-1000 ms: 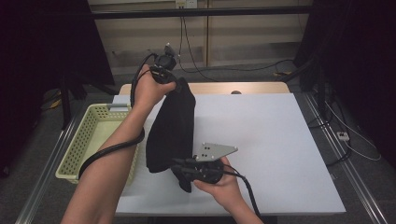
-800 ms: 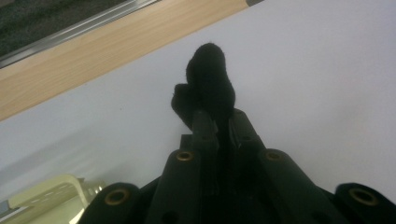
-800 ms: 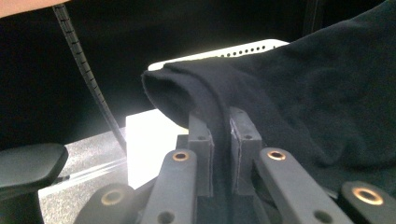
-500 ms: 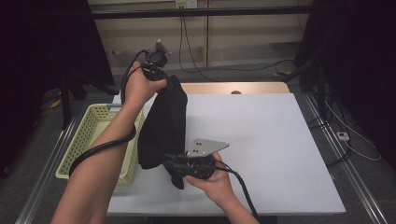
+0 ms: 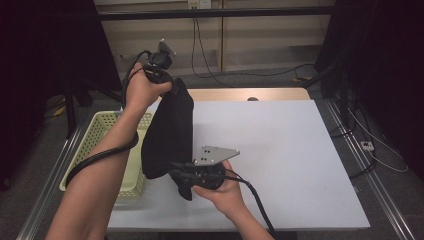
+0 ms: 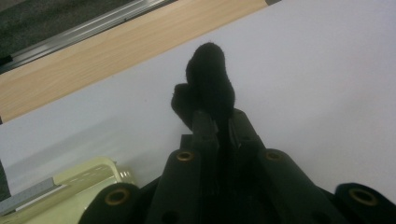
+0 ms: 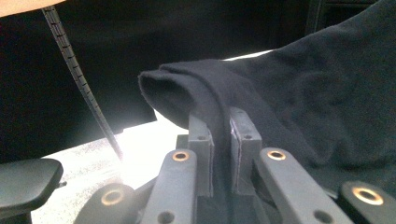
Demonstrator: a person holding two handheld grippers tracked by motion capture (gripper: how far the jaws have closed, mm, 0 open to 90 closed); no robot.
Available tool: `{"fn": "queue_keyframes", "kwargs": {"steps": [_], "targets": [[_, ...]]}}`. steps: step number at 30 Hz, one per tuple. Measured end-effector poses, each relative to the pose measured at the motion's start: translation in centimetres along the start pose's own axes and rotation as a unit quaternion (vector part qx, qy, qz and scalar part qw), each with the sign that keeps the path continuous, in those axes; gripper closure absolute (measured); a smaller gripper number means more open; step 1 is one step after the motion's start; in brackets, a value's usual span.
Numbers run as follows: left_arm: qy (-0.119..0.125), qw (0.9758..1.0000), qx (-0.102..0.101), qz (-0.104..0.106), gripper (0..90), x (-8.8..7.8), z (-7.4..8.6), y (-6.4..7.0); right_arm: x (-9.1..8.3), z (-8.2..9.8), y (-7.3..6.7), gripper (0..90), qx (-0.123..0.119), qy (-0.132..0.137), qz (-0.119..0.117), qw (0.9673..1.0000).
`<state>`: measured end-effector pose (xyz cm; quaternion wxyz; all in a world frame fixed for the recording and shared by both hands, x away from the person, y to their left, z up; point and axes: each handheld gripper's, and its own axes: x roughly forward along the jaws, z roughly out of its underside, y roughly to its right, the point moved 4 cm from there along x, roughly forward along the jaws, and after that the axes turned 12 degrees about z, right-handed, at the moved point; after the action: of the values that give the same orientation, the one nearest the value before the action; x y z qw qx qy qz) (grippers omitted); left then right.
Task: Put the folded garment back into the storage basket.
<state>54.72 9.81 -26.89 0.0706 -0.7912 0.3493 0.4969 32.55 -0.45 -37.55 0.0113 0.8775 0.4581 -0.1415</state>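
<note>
writing: none legible | left gripper (image 5: 172,89) clenched on black cloth (image 5: 169,132) top, 11 o'clock | right gripper (image 5: 181,179) clenched on its lower edge, 6 o'clock | white table (image 5: 280,150), wooden far edge | yellow basket (image 5: 100,140), 9 o'clock | dark curtains

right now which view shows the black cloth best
The high view: the whole black cloth hangs stretched between the left tongs and right tongs. The left gripper view shows a pinched tip; the right gripper view shows a folded edge.
</note>
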Motion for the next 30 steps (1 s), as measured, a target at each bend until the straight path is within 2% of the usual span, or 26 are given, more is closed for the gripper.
{"fn": "queue_keyframes", "kwargs": {"steps": [6,20,30], "targets": [[0.002,1.0000,-0.002,-0.005,84.0,-1.1,0.0,-0.4,0.3,-0.4,-0.4,81.7,-0.003,0.002,-0.001,1.0000],[-0.002,0.9999,-0.009,-0.010,84.1,-2.1,0.0,-0.7,1.1,-1.6,-1.0,81.8,-0.010,0.007,-0.004,0.9999],[-0.002,0.9998,-0.013,-0.016,84.2,-3.4,-0.1,-1.4,1.5,-2.4,-1.5,81.7,-0.013,0.013,-0.010,0.9998]]}}
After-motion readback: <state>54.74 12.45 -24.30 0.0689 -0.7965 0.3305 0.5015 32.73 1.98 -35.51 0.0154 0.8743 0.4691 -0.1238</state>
